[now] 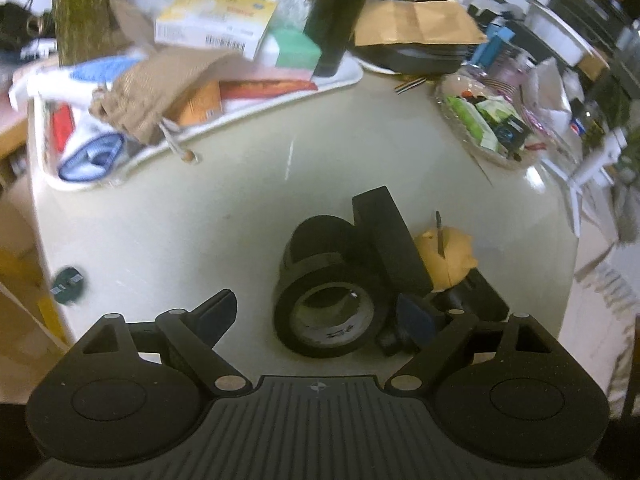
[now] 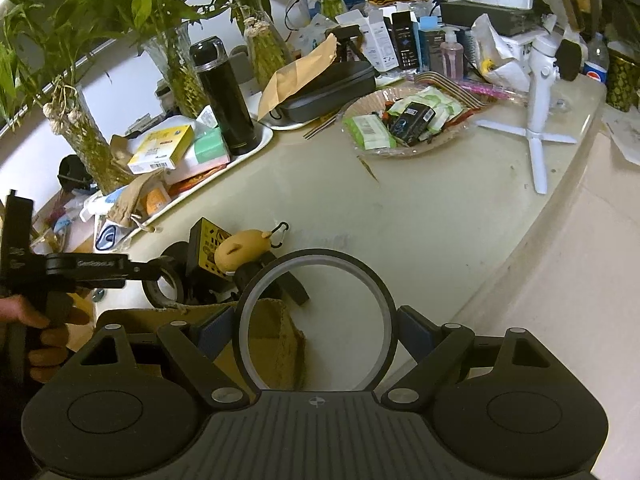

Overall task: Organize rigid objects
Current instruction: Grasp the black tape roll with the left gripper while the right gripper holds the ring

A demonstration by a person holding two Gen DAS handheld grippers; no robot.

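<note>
My right gripper (image 2: 318, 334) is clamped on a wide tape ring (image 2: 318, 312) — the blue pads press its outer wall from both sides, and the ring stands upright between them, open side toward the camera. It is a thin, hollow hoop with a dark outside and a pale grey inner face; I judge it light and stiff, but smooth enough to twist in the pads if I swing it fast. Holding it across the widest part, as now, seems the safest hold. Just beneath and behind it lies a cardboard box (image 2: 276, 344) with its flap open, which I take for a likely place to put it.

My left gripper (image 1: 316, 320) has its jaws spread wide, closed on nothing. The black tape roll (image 1: 330, 312) lies flat on the table (image 1: 180, 220) between the open fingers and a little ahead of them, nearer my right finger. It looks thick-walled and heavier than the hoop, rigid, with a slightly tacky edge; I would take it across its outer wall. A second black roll (image 1: 320, 240) leans right behind it, touching a black block (image 1: 390, 240), and a yellow pig toy (image 1: 446, 258) sits beside that.

Farther off, well apart from this cluster, a white tray (image 1: 336, 80) is heaped with boxes and a cloth pouch.
</note>
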